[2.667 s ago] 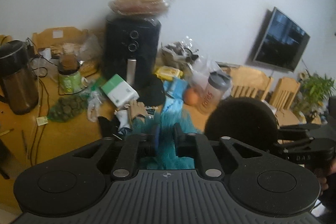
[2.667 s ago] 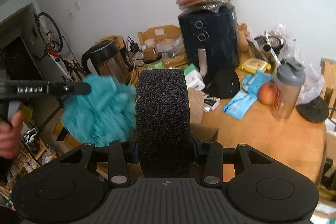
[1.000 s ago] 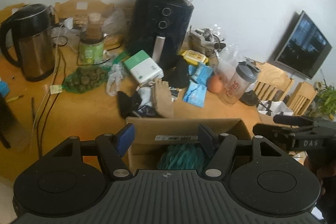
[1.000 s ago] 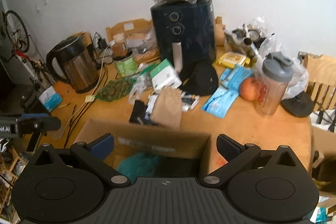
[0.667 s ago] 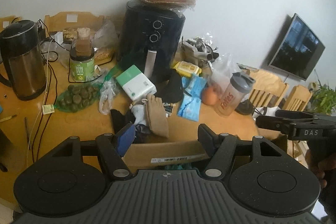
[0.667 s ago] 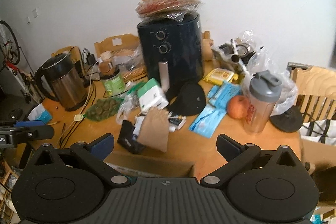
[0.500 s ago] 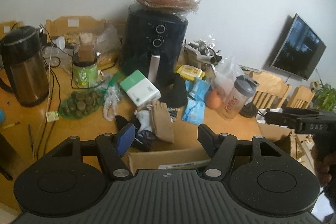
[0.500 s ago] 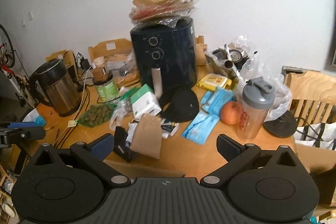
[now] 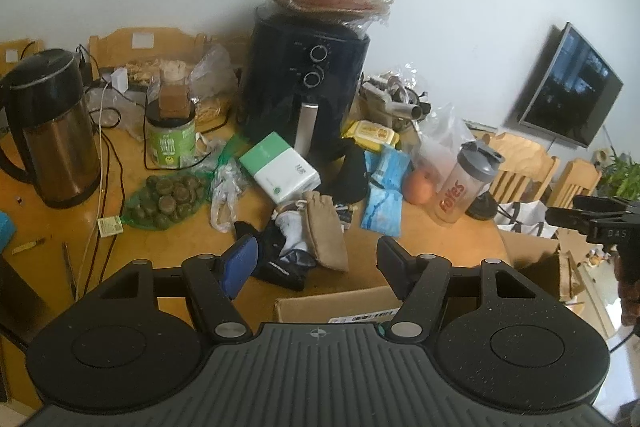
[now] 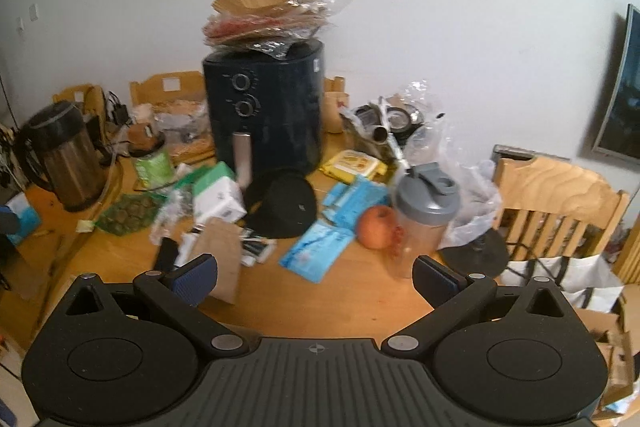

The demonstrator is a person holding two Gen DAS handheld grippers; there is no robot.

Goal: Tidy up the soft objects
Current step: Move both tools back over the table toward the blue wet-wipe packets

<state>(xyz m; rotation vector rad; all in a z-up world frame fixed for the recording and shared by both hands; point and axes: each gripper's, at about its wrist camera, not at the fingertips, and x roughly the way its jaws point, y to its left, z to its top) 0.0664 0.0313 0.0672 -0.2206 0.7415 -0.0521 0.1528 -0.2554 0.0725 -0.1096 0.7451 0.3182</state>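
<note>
While both are hanging empty above the table [image 9: 180, 239], the left gripper [image 9: 316, 259] and right gripper [image 10: 316, 277] are standing wide open, probably facing the next soft things: the socks [image 9: 292, 239] and tan glove [image 9: 324, 231] lying just beyond the cardboard box [image 9: 332, 305].

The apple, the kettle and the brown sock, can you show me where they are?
apple [image 10: 377, 227], right wrist view, middle of its orange skin.
kettle [image 9: 54, 131], left wrist view, its metal body.
brown sock [image 9: 325, 233], left wrist view, middle of its length.
</note>
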